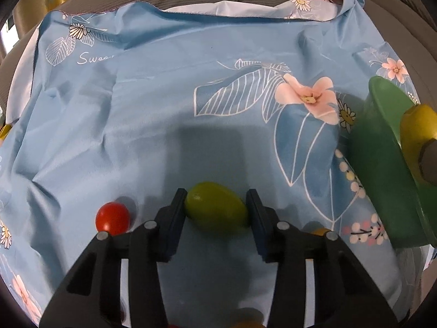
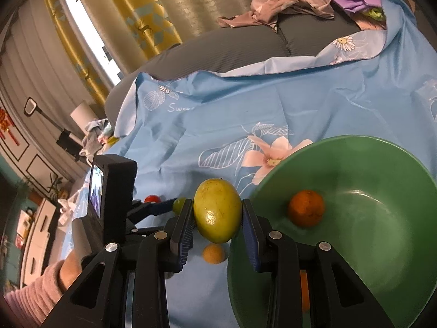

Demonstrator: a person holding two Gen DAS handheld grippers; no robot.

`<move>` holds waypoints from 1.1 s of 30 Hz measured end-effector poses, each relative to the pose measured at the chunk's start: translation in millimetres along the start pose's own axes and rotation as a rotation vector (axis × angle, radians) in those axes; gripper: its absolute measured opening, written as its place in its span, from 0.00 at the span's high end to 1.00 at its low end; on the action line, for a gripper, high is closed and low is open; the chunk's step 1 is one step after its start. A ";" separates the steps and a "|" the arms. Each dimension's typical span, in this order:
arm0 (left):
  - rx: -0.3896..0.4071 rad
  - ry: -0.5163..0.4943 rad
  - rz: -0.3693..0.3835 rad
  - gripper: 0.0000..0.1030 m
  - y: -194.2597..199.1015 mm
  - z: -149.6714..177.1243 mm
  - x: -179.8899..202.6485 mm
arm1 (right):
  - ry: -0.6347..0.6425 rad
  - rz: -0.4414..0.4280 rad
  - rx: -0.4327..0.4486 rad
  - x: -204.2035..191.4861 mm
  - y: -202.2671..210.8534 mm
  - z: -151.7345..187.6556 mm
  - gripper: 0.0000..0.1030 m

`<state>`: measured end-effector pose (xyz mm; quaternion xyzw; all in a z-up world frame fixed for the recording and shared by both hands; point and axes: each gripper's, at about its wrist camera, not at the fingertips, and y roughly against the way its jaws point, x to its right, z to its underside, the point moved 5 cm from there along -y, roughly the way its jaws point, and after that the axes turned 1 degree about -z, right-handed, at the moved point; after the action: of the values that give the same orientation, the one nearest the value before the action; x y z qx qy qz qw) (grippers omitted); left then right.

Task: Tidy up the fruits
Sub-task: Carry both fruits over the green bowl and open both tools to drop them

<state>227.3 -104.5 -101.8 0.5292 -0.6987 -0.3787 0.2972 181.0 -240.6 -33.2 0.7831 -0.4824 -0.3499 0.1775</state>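
Left gripper [image 1: 215,210]: black angular linkage arms, round silver pivot screws, dark blue ribbed pads. Right gripper [image 2: 217,216]: same build. Left of the tongs, a black camera block with lit screen [image 2: 95,191]; ribbed pink sleeve [image 2: 30,298] below it.

I'm working over a light blue sheet [image 1: 153,104] printed with white leaves and pink flowers, spread loosely and creased over a dark grey ribbed cushion [image 2: 245,46] — a sofa or mattress, I can't tell which. At the far end of it lies a heap of crumpled clothes [image 2: 289,2] in beige and purple. Behind hang yellow curtains [image 2: 147,19] with a pale pattern, and daylight comes through a bright strip of window [image 2: 90,38] beside them. Off to the left I can make out a panelled wall [image 2: 30,147] with a red ornament [image 2: 6,127] — and a white cabinet [image 2: 38,232] lower down.
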 end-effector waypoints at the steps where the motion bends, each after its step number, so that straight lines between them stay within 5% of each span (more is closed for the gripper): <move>1: 0.000 0.002 0.003 0.58 -0.6 0.0 0.6 | -0.002 0.001 -0.001 0.5 0.2 0.0 0.65; 33: 0.181 0.000 -0.059 0.57 150.9 66.2 11.0 | 0.059 -0.043 -0.005 -53.4 55.9 51.9 0.65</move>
<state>92.8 -77.8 -9.9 0.5741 -0.7143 -0.3226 0.2368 92.9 -216.9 -14.6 0.8029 -0.4591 -0.3315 0.1862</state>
